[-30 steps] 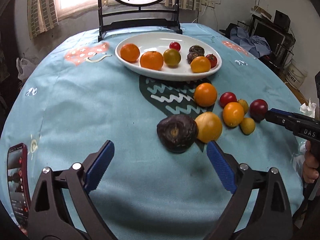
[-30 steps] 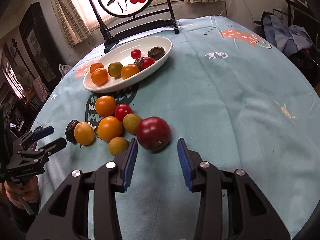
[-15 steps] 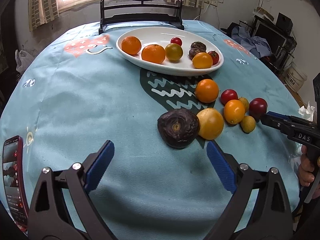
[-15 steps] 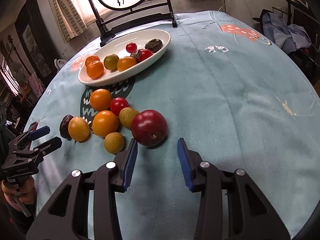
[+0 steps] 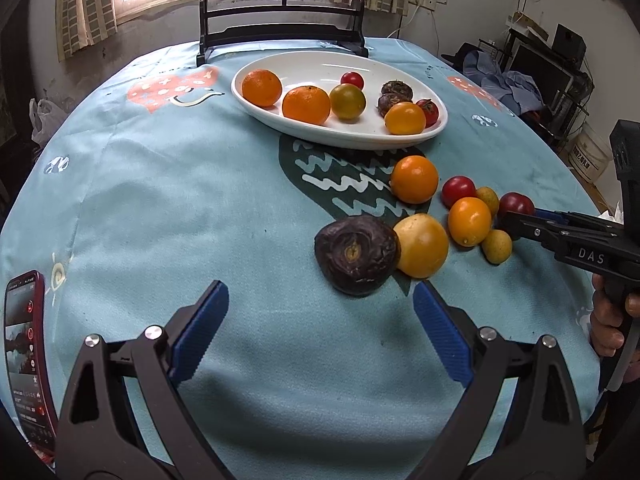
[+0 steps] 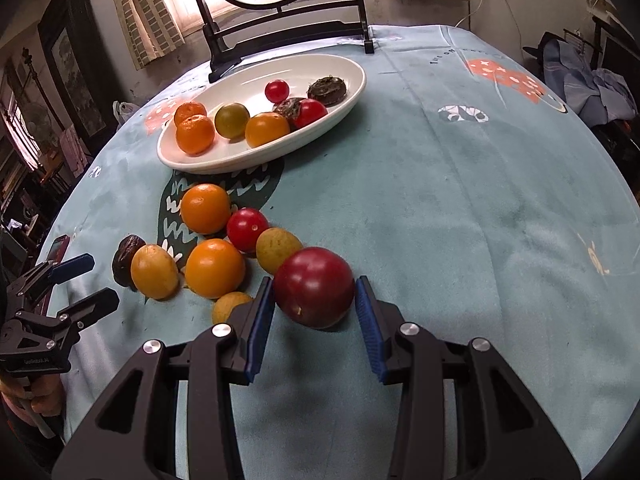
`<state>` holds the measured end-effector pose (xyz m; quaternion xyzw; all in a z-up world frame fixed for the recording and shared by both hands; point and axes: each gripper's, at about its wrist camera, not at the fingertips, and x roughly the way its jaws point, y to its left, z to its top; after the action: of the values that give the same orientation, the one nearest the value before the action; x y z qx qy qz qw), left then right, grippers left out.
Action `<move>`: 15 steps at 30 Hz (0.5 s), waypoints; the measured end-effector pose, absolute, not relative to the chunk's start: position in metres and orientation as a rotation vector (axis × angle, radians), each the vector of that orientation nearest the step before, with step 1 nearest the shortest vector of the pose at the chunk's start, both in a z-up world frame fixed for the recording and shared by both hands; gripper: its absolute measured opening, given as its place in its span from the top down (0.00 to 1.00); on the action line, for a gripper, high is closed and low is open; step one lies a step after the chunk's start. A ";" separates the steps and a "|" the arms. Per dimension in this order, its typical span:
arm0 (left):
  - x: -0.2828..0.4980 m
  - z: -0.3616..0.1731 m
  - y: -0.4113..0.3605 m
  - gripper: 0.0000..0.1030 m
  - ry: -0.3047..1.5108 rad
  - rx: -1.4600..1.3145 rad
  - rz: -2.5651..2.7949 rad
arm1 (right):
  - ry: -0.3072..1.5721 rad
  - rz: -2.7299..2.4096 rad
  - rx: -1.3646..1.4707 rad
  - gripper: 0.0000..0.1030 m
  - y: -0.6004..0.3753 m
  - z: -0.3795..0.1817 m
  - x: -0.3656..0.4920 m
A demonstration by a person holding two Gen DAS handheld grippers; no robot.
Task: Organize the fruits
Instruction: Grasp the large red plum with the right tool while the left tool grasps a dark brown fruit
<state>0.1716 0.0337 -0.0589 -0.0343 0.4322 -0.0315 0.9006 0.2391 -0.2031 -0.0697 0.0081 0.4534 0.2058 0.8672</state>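
A white oval plate [image 5: 304,66] [image 6: 352,84] at the back of the table holds several fruits. More fruits lie loose on the blue cloth in front of it. My right gripper [image 6: 314,298] is open, its blue pads on either side of a dark red plum [image 6: 314,286] [image 5: 516,202], close to it or just touching. My left gripper [image 5: 320,308] is open and empty, just short of a dark wrinkled fruit [image 5: 356,254] that lies against a yellow-orange fruit [image 5: 422,246].
A black wooden stand [image 5: 280,36] with a round painted screen stands behind the plate. A red phone [image 5: 24,356] lies at the table's left edge. Orange [image 6: 205,208], red tomato [image 6: 247,229] and small yellow fruits [image 6: 278,249] crowd left of the plum.
My right gripper has moved forward until its pads flank the dark red plum. My left gripper has crept slightly closer to the dark wrinkled fruit.
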 end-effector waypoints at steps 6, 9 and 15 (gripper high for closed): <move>0.172 -0.061 0.035 0.08 0.899 -0.091 -0.088 | 0.937 0.436 0.072 0.62 -0.212 -0.069 0.240; 0.175 -0.061 0.040 0.12 0.895 -0.127 -0.130 | 0.916 0.446 0.133 0.62 -0.222 -0.066 0.239; 0.193 -0.067 0.041 0.32 0.934 -0.137 -0.186 | 0.931 0.438 0.172 0.62 -0.228 -0.069 0.239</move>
<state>0.1928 0.0415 -0.0667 -0.0660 0.4492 -0.0894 0.8865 0.2388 -0.2285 -0.0687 0.0819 0.4447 0.2094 0.8670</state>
